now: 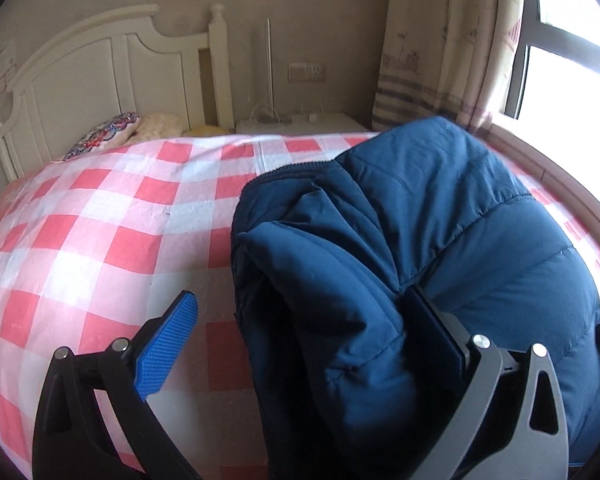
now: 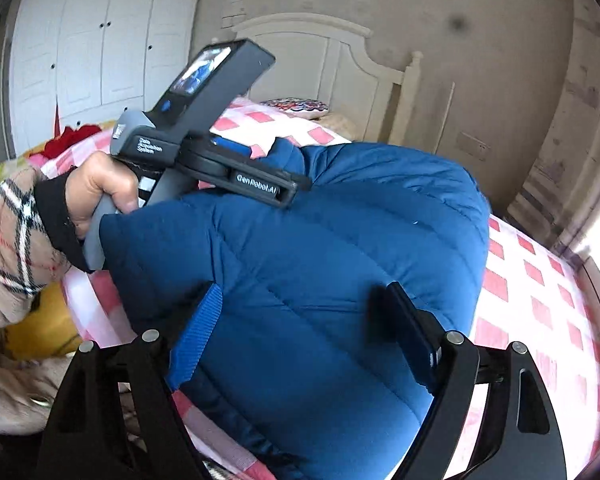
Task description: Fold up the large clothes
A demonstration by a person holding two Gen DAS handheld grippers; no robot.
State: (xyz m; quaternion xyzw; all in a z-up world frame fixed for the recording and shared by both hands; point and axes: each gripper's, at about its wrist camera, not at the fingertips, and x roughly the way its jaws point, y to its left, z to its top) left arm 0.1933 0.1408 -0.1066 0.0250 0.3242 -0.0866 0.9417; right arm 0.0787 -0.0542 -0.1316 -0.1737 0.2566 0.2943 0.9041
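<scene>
The left tongs (image 1: 300, 332) fill the lower part of the left wrist view, jaws spread wide: the blue ribbed pad (image 1: 168, 348) stands bare at lower left, while the dark finger (image 1: 436, 320) at lower right presses against padded blue fabric. In the right wrist view the same tool shows from outside at upper left, gripped by the left hand (image 2: 100, 196) at centre left, fingers curled round the grey handle, wrist in a black cuff and plaid sleeve. The right tongs (image 2: 304, 328) occupy the bottom of that view, jaws also wide apart, one blue pad (image 2: 198, 336) at lower left and one dark finger (image 2: 410, 332) at lower right, both against the fabric.
</scene>
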